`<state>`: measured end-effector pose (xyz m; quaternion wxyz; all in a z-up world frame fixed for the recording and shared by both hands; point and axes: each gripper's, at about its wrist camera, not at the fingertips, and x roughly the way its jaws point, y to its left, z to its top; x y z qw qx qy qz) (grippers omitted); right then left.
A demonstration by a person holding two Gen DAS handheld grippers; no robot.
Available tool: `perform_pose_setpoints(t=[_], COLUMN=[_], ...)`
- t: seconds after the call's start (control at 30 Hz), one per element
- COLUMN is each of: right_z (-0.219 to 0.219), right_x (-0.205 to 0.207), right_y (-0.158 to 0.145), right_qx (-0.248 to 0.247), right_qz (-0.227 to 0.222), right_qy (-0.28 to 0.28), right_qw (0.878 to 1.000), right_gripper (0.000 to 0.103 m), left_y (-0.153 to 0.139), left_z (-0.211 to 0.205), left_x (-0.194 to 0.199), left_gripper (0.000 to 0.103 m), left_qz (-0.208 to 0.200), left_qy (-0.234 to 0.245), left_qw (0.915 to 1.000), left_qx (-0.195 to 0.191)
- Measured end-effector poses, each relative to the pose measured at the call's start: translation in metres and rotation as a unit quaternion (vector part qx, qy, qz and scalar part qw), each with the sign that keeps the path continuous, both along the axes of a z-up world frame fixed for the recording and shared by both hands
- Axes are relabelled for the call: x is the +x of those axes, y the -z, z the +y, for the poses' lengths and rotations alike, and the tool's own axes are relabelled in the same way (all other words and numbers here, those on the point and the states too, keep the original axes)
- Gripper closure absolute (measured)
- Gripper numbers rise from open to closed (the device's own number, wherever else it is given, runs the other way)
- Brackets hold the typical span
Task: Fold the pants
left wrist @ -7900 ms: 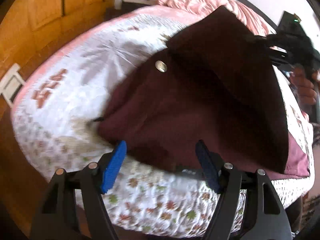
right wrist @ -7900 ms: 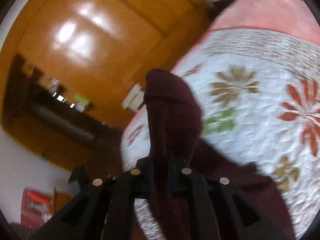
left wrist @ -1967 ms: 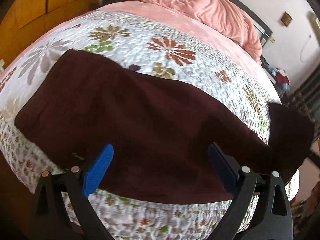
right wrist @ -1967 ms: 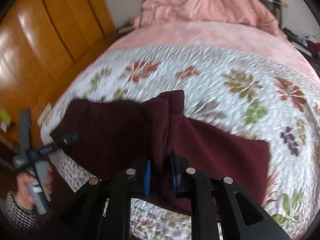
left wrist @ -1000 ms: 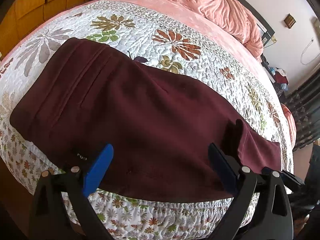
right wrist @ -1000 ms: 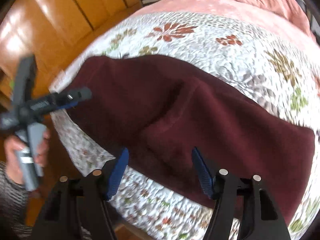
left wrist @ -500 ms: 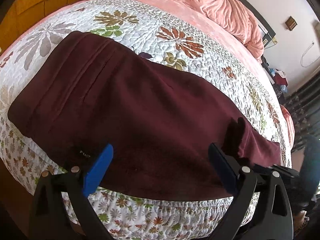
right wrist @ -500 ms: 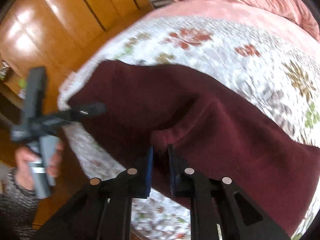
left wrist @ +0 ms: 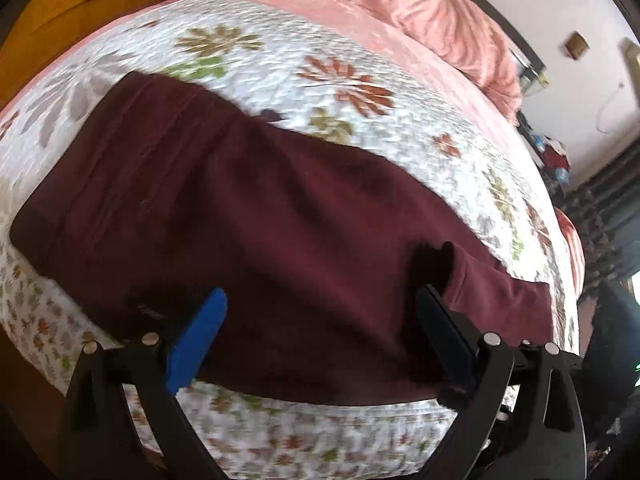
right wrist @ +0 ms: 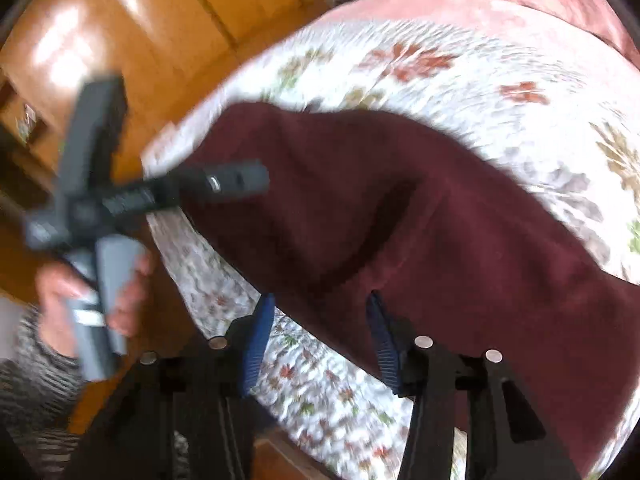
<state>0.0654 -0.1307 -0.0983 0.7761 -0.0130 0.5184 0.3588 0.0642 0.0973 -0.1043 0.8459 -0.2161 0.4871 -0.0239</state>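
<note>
Matt maroon fleece pants (left wrist: 260,216) lie on a quilted cotton bedspread (left wrist: 280,52) beside glossy wooden doors (right wrist: 132,20).

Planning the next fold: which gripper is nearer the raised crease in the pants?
Right. The right gripper sits just below the raised crease in the pants, jaws opening, nothing pinched. The left gripper hovers open toward the other end.

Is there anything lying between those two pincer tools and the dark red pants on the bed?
Nothing visible does. The maroon pants lie spread on the floral quilt with bare fabric straight ahead of both. The left gripper hangs wide open above them; the right gripper, jaws opening, has the near edge between them, unpinched.
</note>
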Motion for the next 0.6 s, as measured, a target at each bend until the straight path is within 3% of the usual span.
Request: perform_pose_setpoints(t=[0.07, 0.17, 0.33, 0.43, 0.5, 0.57, 0.6], right_z=[-0.04, -0.092, -0.144, -0.157, -0.162, -0.165, -0.166], right_x=[0.005, 0.013, 0.016, 0.017, 0.017, 0.015, 0.015], right_y=[-0.021, -0.034, -0.005, 0.033, 0.053, 0.055, 0.051], right_qx=[0.007, -0.045, -0.08, -0.088, -0.083, -0.069, -0.063], right_qz=[-0.021, -0.051, -0.018, 0.019, 0.032, 0.025, 0.026], right_qy=[0.048, 0.115, 0.153, 0.172, 0.184, 0.184, 0.183], right_qw=[0.999, 0.991, 0.985, 0.981, 0.979, 0.98, 0.981], right_gripper=[0.055, 0.055, 0.056, 0.06, 0.059, 0.058, 0.057], left_y=[-0.007, -0.018, -0.02, -0.003, 0.022, 0.05, 0.055], left_z=[-0.019, -0.056, -0.127, -0.157, -0.167, -0.165, -0.164], left_x=[0.005, 0.015, 0.027, 0.029, 0.035, 0.04, 0.037], left_gripper=[0.008, 0.008, 0.008, 0.008, 0.008, 0.009, 0.009], left_qz=[-0.009, -0.023, -0.036, -0.021, 0.018, 0.059, 0.042], left_qy=[0.024, 0.076, 0.16, 0.192, 0.199, 0.191, 0.196], left_qw=[0.9997, 0.9967, 0.9865, 0.9811, 0.9796, 0.9793, 0.9791], left_qx=[-0.006, -0.018, 0.002, 0.019, 0.024, 0.032, 0.034])
